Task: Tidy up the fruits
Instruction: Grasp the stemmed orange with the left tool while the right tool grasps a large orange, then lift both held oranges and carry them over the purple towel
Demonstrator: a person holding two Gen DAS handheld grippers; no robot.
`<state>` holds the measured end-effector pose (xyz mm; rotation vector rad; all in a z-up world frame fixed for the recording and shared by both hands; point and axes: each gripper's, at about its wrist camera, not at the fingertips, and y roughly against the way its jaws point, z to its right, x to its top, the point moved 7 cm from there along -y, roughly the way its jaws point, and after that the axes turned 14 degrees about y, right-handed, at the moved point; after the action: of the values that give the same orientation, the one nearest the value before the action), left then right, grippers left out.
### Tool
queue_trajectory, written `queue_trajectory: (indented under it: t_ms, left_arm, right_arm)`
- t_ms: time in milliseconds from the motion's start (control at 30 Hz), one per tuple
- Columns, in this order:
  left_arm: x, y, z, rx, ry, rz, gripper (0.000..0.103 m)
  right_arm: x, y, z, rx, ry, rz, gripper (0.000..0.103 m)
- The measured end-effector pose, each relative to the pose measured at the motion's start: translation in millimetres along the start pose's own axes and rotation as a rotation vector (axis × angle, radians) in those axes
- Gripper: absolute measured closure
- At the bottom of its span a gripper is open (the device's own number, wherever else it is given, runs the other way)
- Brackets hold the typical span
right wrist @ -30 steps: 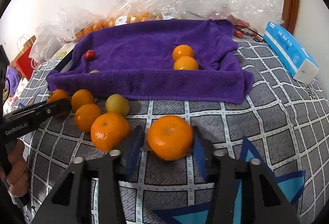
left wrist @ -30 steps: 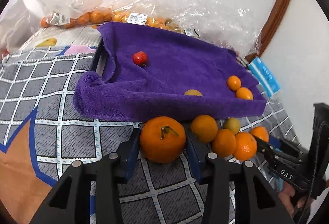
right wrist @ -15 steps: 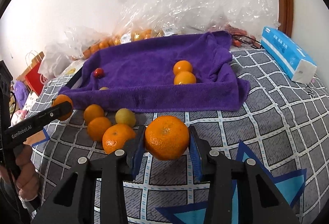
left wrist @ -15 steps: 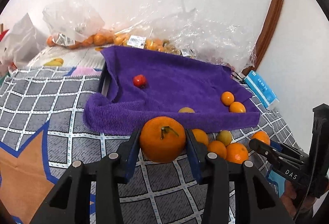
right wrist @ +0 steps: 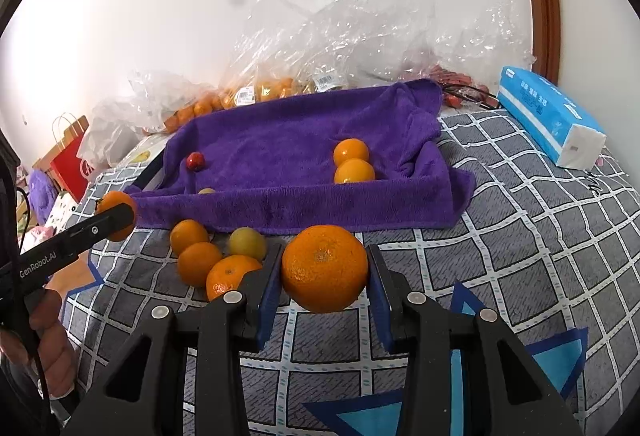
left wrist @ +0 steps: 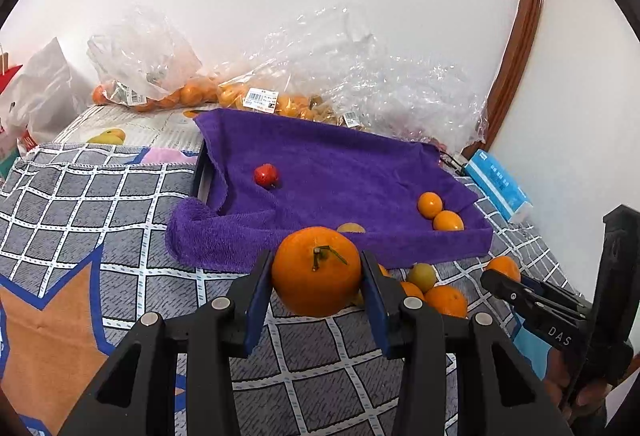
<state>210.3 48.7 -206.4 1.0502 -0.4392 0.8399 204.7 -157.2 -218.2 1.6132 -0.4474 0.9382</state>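
Both grippers now sit higher than a second ago. The left gripper [left wrist: 317, 272] pinches a stemmed mandarin [left wrist: 317, 271]; the right gripper [right wrist: 323, 269] pinches another mandarin [right wrist: 324, 268], near the purple towel [right wrist: 280, 140].

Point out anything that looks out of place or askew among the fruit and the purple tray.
The purple towel lining the tray hangs crooked, bunched at its right corner. One small red fruit sits alone among orange citrus. Several loose oranges and a yellow-green fruit lie outside the tray on the checked cloth.
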Motion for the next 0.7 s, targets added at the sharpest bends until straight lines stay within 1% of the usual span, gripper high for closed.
queue_trajectory:
  t_ms: [133, 233, 300, 367, 533, 600, 700]
  left_arm:
    - [4.9, 4.8, -4.2, 0.003, 0.022, 0.011, 0.063]
    - [8.9, 13.9, -6.9, 0.002, 0.038, 0.016, 0.063]
    - [12.9, 21.5, -8.0, 0.018, 0.049, 0.008, 0.063]
    - [18.2, 29.8, -7.2, 0.012, 0.059, 0.002, 0.062]
    - [37.7, 45.9, 5.2, 0.028, 0.014, 0.029, 0.062]
    - [46.6, 48.1, 12.2, 0.023, -0.001, 0.045, 0.062]
    - [61.8, 44.3, 21.9, 0.003, -0.019, 0.049, 0.062]
  right_arm:
    - [1.9, 5.2, -1.1, -0.043, 0.017, 0.011, 0.063]
    - [5.1, 13.0, -6.2, -0.033, 0.021, 0.010, 0.063]
    - [7.5, 18.3, -9.3, -0.028, 0.023, 0.010, 0.063]
    - [10.7, 21.8, -12.1, -0.036, 0.030, 0.003, 0.063]
    - [29.1, 28.5, -17.0, -0.037, 0.042, 0.018, 0.063]
    - [39.7, 29.4, -16.0, -0.032, 0.037, 0.032, 0.063]
    - [55.6, 28.6, -10.6, -0.049, 0.033, 0.060, 0.063]
